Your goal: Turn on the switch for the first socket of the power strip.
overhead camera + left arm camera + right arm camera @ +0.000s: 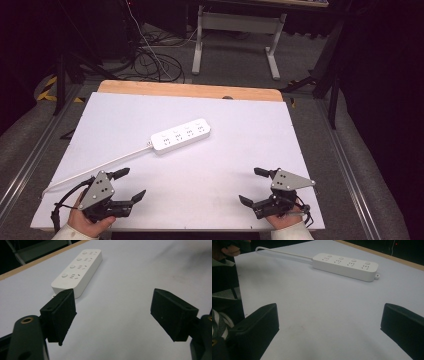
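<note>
A white power strip (180, 136) with several sockets and round buttons lies flat near the middle of the white table top (235, 155). Its white cable (95, 168) runs off toward the table's left front edge. My left gripper (132, 184) rests near the front left corner, open, nothing between its jaws; the power strip (78, 271) lies ahead of it. My right gripper (253, 186) sits near the front right, open and holding nothing, with the power strip (345, 265) and its cable (284, 253) farther off.
A wooden edge (190, 90) borders the table's far side. Beyond it stand a white desk frame (235, 37) and a tangle of floor cables (150, 57). Metal rails (30, 160) run along both table sides.
</note>
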